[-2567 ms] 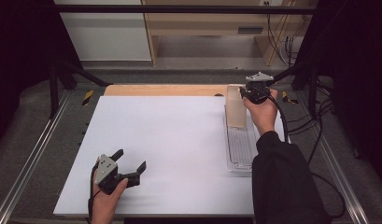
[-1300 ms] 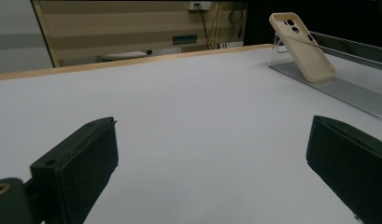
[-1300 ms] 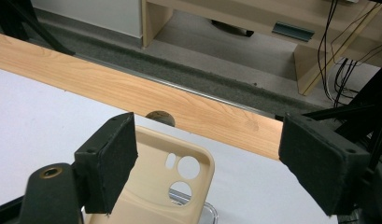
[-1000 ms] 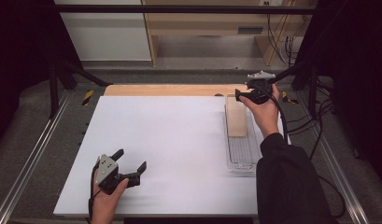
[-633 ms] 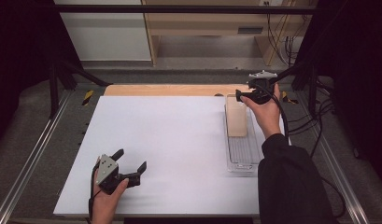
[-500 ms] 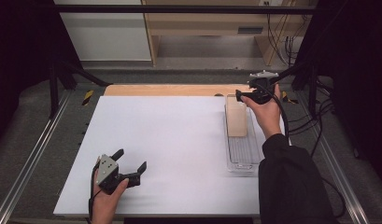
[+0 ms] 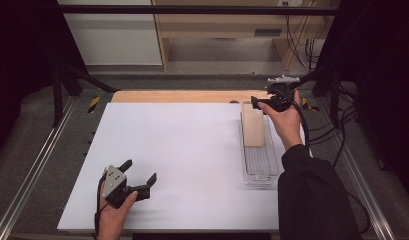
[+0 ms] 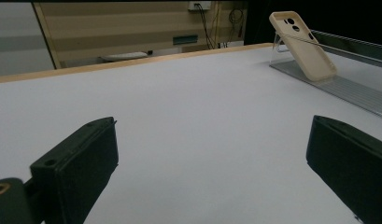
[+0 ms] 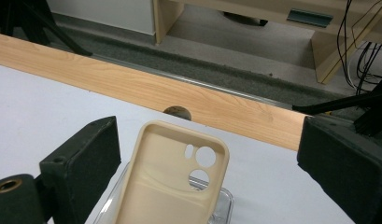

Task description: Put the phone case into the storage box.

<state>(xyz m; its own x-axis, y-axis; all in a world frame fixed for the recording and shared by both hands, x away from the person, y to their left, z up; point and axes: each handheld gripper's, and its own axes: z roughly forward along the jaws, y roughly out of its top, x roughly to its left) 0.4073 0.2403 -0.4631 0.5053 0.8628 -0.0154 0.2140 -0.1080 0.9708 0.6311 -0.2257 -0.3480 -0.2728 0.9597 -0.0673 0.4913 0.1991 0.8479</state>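
Although we look for a brand or label, we read no writing on the beige soft-plastic phone case [image 9: 172, 186], whose inner side faces us in the right gripper view with its camera cut-outs near the top. It leans tilted at the far end of the long clear ribbed plastic tray [image 7: 261, 161], on the right side of the white-topped counter [image 7: 182, 155]. Our right claw [image 7: 266, 101] hovers over the case's top edge, jaws spread wide on either side and touching nothing; the case's lower part is cut off there. Our left claw [image 7: 140, 173] rests released near the counter's front left, well apart from the tray. A wooden strip [image 9: 132, 88] edges the counter's far side.
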